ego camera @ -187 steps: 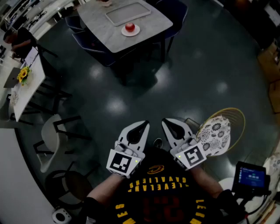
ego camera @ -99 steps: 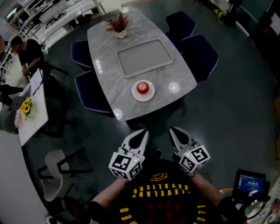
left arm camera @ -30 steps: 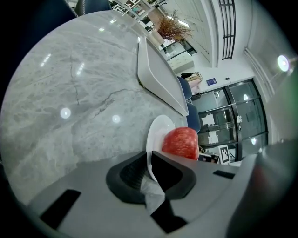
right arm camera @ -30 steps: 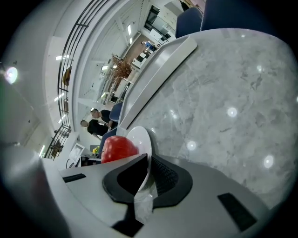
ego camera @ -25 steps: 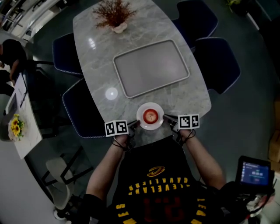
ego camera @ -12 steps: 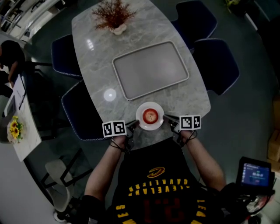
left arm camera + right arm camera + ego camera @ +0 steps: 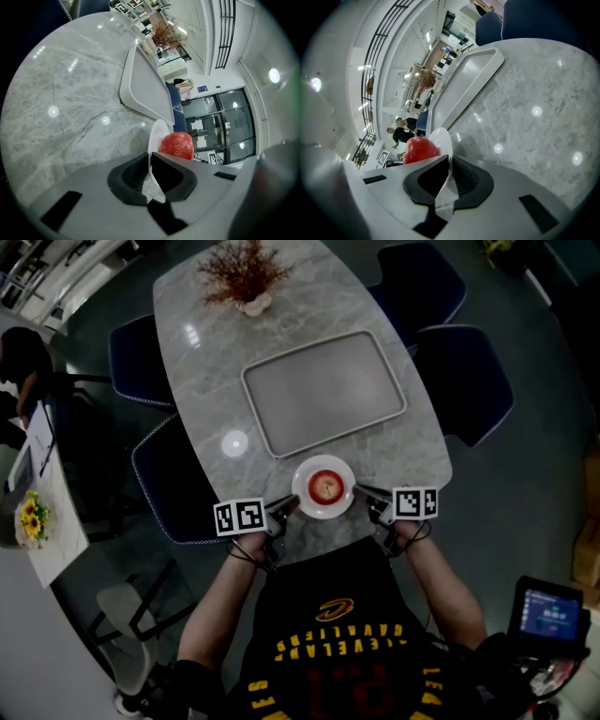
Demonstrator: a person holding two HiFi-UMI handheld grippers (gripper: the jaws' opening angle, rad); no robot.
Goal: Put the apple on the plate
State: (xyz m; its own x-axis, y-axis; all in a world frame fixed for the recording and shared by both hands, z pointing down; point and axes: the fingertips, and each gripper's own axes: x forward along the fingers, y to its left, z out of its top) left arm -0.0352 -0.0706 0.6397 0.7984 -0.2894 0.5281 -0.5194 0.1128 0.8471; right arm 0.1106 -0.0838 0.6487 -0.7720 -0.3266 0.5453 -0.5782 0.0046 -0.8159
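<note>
A red apple sits on a small white plate near the front edge of the grey marble table. My left gripper is shut on the plate's left rim and my right gripper is shut on its right rim. In the left gripper view the thin white rim runs between the shut jaws of the left gripper, with the apple just beyond. The right gripper view shows the same: rim pinched by the right gripper, apple behind. Whether the plate is off the table, I cannot tell.
A large grey tray lies mid-table beyond the plate. A vase of dried twigs stands at the far end. Dark blue chairs flank the table. A person sits at a desk far left.
Over the earlier frames I came from across the room to the table's end, and both grippers closed in on the plate's sides. In the last half second they barely shifted.
</note>
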